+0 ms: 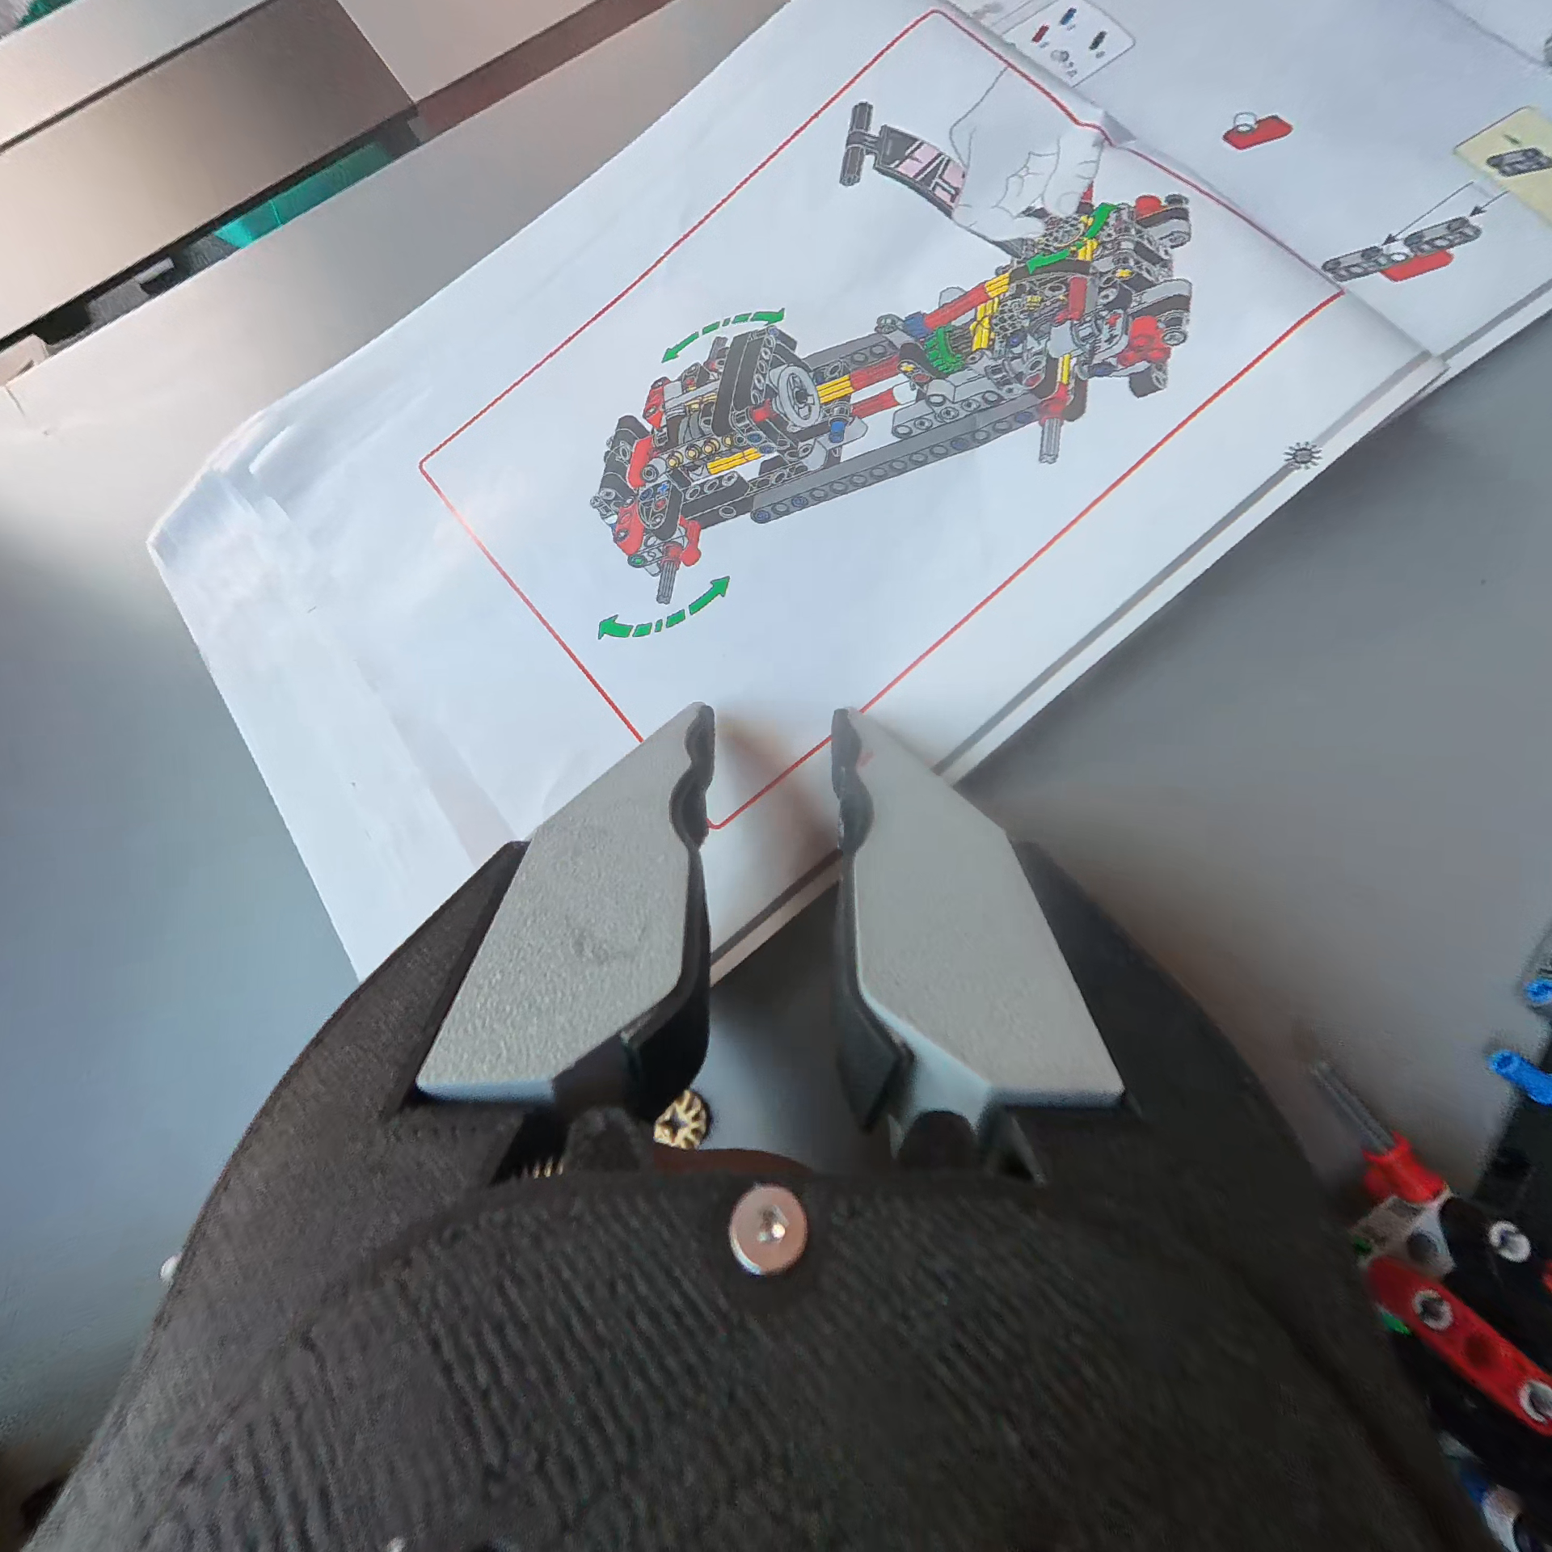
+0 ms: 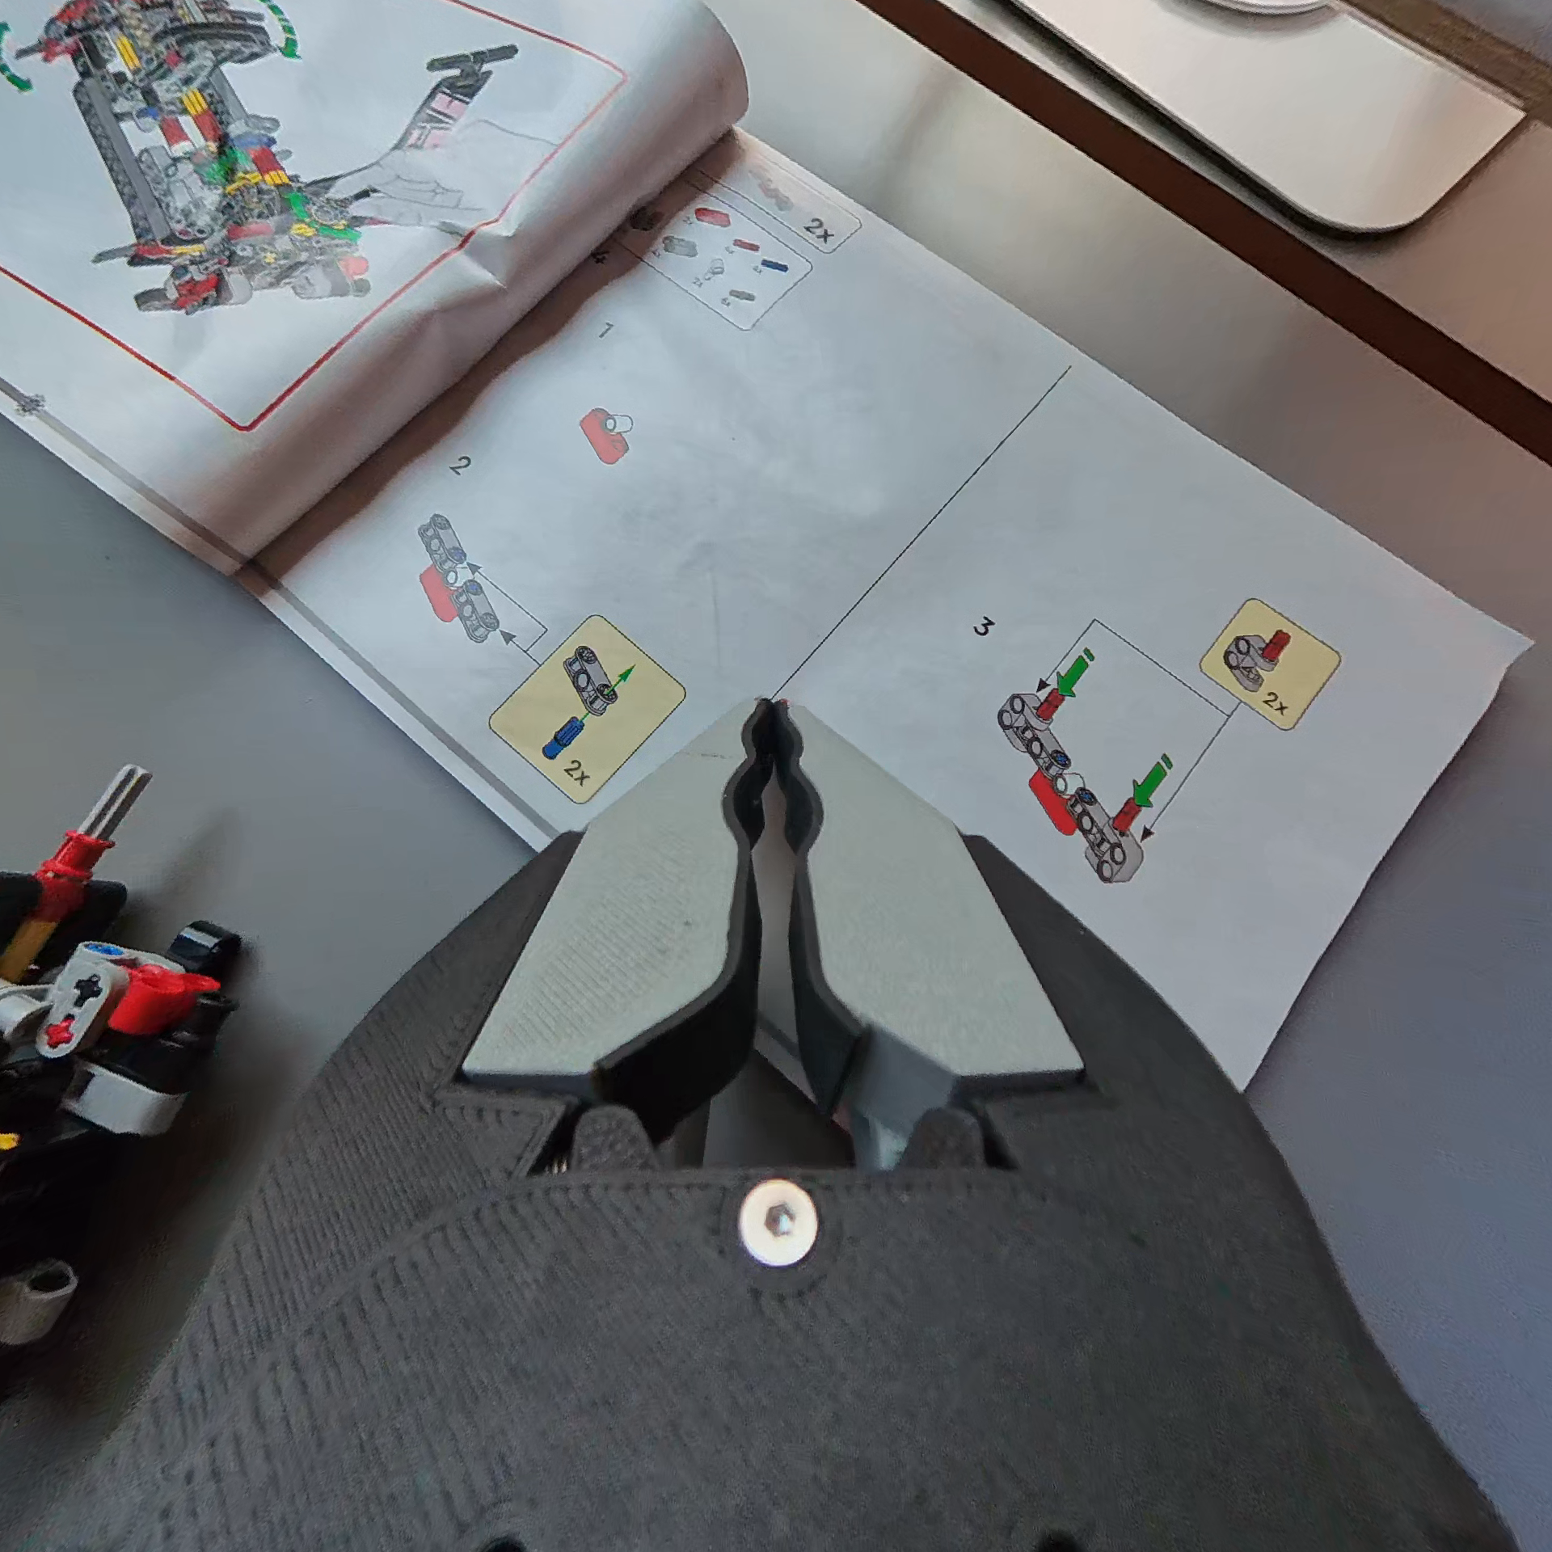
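Note:
An open building-brick instruction booklet [image 1: 840,588] lies on the grey table [image 1: 1260,756]. My left gripper [image 1: 773,731] hovers over the near corner of its left page. The jaws stand apart with only paper showing between the pads. In the right wrist view the booklet's right page [image 2: 840,504] lies flat and the left page [image 2: 420,252] bulges upward. My right gripper [image 2: 768,714] is over the right page's near edge with its fingertips [image 2: 756,739] closed together. I see nothing between them but a tiny red speck at the tip that I cannot identify.
A partly built brick model in black, red and grey [image 2: 92,1008] sits on the table to the left of my right gripper; it also shows at the right edge of the left wrist view [image 1: 1478,1310]. A silvery flat object [image 2: 1260,109] lies beyond a brown strip. Spacing between my two grippers at the tips: around 30 cm. To the silvery flat object [image 2: 1260,109]: right tips about 25 cm, left tips about 40 cm.

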`<state>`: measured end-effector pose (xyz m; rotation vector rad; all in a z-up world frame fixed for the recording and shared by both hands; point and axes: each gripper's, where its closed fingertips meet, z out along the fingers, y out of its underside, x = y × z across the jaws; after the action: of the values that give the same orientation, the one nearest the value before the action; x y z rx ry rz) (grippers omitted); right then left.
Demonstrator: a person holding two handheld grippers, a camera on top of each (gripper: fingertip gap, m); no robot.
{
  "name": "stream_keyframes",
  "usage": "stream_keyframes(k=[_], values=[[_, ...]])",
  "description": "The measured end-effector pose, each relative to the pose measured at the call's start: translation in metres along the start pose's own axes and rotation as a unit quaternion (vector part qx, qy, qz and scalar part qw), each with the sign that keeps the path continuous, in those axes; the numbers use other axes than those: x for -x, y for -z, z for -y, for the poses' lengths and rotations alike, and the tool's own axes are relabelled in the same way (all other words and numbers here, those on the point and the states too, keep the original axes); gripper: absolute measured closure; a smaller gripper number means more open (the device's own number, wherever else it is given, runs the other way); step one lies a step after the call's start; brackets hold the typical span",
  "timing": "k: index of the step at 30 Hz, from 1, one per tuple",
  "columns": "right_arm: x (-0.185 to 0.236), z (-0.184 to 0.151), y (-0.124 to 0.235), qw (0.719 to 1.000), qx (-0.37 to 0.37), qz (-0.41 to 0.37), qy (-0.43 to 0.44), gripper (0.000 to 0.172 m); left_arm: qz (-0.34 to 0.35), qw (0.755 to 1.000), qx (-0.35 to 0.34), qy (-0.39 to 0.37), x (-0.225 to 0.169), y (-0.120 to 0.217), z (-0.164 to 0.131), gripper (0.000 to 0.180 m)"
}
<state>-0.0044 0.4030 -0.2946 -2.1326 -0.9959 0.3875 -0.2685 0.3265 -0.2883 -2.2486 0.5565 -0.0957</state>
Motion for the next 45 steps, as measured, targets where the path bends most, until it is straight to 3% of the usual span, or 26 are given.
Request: stream_keyframes(k=[9, 21, 28, 35, 45], values=[[-0.003, 0.004, 0.002, 0.999, -0.025, 0.016, -0.012, 0.172, -0.003, 1.000, -0.001, 0.005, 0.002, 0.000, 0.000, 0.152], [0.010, 0.034, 0.020, 0.988, -0.132, 0.079, -0.005, 0.165, 0.008, 1.000, 0.001, -0.004, 0.003, 0.003, 0.000, 0.149], [0.039, 0.042, 0.038, 0.971, -0.177, 0.157, 0.031, 0.159, 0.017, 1.000, -0.007, -0.011, 0.004, 0.009, 0.005, 0.145], [0.084, 0.027, 0.087, 0.930, -0.200, 0.306, 0.029, 0.147, 0.032, 0.999, -0.030, -0.012, 0.007, 0.017, 0.014, 0.144], [0.082, 0.017, 0.074, 0.948, -0.190, 0.241, 0.083, 0.142, 0.031, 0.999, -0.028, -0.030, -0.001, 0.018, 0.016, 0.143]])
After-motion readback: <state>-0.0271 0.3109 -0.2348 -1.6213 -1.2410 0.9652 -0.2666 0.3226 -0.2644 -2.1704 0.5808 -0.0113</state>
